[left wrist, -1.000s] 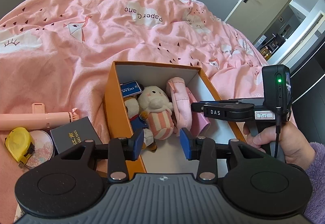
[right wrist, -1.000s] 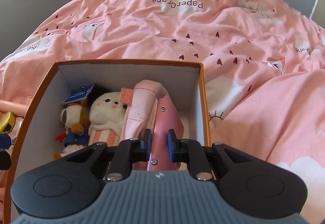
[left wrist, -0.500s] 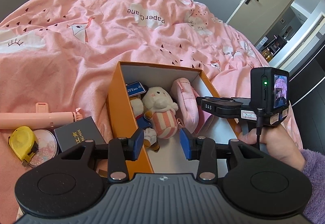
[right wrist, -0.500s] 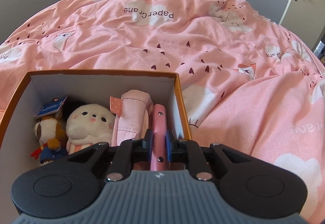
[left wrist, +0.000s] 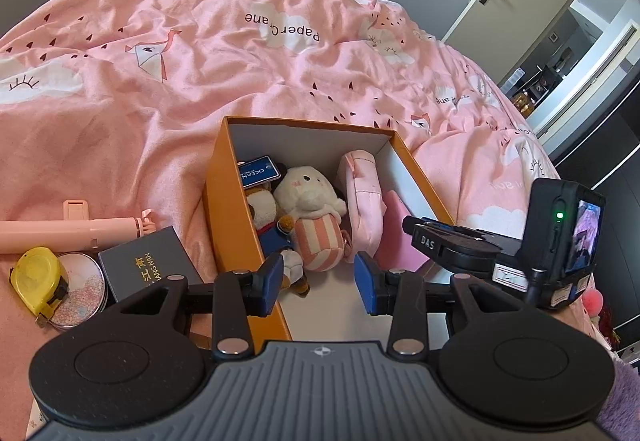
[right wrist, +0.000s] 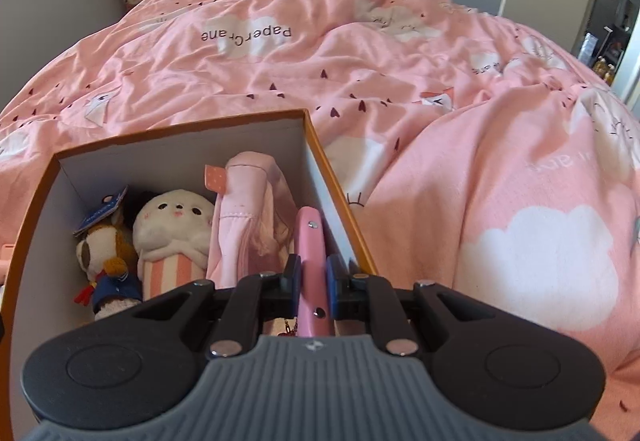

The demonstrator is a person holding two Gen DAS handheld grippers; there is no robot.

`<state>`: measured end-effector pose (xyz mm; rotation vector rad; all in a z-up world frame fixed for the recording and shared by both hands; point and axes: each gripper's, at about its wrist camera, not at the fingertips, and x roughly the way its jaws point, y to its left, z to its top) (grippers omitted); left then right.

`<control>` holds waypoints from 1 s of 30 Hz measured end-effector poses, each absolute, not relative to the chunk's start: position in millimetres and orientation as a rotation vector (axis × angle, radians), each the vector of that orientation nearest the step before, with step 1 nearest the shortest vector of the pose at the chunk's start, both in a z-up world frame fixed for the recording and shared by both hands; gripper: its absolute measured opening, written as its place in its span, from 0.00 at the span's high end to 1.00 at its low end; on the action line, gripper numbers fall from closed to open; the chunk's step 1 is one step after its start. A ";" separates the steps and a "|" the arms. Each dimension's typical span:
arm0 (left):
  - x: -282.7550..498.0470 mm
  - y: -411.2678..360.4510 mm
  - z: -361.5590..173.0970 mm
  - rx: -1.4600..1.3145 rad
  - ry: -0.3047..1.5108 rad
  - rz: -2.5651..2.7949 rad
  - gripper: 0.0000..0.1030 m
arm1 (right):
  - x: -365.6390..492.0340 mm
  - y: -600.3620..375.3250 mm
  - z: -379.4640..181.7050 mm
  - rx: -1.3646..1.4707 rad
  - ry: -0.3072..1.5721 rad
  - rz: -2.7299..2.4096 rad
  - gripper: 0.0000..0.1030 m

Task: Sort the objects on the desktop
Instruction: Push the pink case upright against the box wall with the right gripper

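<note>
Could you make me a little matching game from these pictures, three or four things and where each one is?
Things:
1. pink case
2. white plush
3. tape measure
4. dark booklet

Places:
A. on the bedspread, beside the pink stick
B. on the round compact
C. between the right gripper's jaws
D. in the box, left of the pink pouch

Pairs: 1-C, 2-D, 3-B, 4-A

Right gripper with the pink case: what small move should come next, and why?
Probably open the jaws and let go. The right gripper is shut on the pink case, which already sits inside the orange box, between the pink pouch and the box's right wall.
</note>
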<state>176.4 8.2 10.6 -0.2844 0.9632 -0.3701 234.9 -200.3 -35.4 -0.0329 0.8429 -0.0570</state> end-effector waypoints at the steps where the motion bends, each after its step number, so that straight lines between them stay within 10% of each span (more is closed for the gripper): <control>1: 176.2 8.9 11.2 -0.286 0.962 -0.369 0.57 | 236.4 -199.1 -36.0 -0.020 0.844 -0.064 0.87; 30: 175.1 6.3 7.9 -0.270 0.978 -0.355 0.57 | 291.3 -215.4 -32.3 0.040 0.905 0.151 0.86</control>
